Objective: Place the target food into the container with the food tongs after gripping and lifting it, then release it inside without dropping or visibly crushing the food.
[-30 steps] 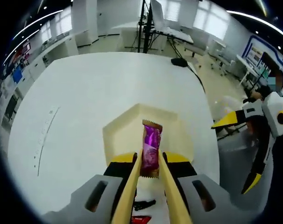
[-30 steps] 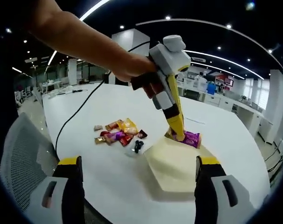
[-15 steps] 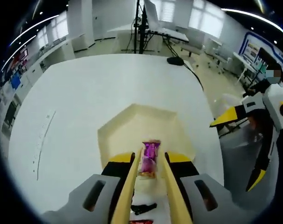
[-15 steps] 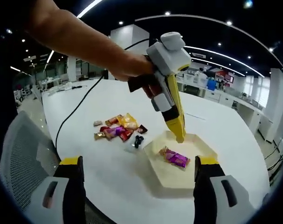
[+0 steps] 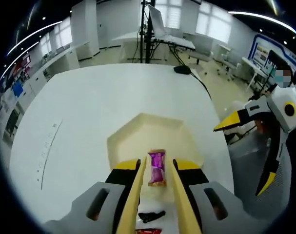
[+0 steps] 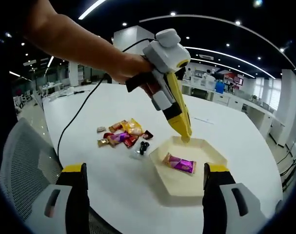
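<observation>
The purple snack (image 6: 179, 165) lies flat in the cream tray (image 6: 206, 148) on the white table (image 5: 89, 107). The left gripper (image 6: 184, 134) hangs over the tray's far rim, tongs parted and empty. The right gripper (image 6: 144, 195) waits nearer, jaws wide apart. A pile of snacks (image 6: 122, 136) sits just beside the tray

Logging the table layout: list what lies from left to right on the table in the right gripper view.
Pile of wrapped snacks → small black item → purple-wrapped snack lying inside the cream hexagonal container, with the left gripper above the container's far edge.
</observation>
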A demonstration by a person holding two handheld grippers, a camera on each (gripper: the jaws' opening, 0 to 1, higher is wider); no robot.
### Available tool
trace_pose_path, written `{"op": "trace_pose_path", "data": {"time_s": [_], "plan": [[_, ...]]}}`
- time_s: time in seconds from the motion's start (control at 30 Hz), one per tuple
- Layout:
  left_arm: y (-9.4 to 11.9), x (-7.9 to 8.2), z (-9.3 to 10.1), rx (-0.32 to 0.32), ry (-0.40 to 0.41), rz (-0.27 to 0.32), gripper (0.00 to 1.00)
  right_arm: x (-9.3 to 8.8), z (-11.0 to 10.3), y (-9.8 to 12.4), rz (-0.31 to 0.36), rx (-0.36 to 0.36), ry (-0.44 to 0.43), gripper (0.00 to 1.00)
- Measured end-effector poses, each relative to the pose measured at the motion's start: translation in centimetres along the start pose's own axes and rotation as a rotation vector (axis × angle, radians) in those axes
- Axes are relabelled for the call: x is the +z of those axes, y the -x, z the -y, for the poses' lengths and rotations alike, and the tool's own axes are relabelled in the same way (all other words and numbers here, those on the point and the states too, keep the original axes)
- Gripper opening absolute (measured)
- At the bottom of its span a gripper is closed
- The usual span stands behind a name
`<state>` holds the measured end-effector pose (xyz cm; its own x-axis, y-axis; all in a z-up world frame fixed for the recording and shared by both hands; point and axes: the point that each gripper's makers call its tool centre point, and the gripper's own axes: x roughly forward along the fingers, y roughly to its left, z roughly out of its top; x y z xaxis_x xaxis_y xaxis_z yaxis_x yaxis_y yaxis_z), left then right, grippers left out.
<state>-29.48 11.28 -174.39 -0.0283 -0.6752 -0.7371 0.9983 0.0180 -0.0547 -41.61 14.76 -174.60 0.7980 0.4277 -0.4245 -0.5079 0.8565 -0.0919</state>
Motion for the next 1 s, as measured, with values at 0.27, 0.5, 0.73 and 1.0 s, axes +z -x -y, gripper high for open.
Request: {"op": "trace_pose_path", "data": {"time_s": [0.27, 0.5, 0.73, 1.0], "plan": [[3.1, -2.1, -0.6, 0.02, -0.005, 0.022, 0.23, 0.1, 0.1, 0.0, 0.002, -0.003, -0.005, 0.99], [5.6, -4.8, -1.4, 0.057, 0.014, 0.018, 0.23, -0.1, -0.1, 0.0, -0.005, 0.007, 0.005, 0.99], [8.2, -7.6, -2.2, 0.104, 0.052, 0.023, 0.23, -0.2, -0.3, 0.0, -0.012, 0.008, 0.011, 0.99], [11.4, -11.6, -2.5, 0.163, 0.103, 0.023, 0.23, -0.3, -0.4, 0.0, -0.017, 0.019, 0.011, 0.99]]}}
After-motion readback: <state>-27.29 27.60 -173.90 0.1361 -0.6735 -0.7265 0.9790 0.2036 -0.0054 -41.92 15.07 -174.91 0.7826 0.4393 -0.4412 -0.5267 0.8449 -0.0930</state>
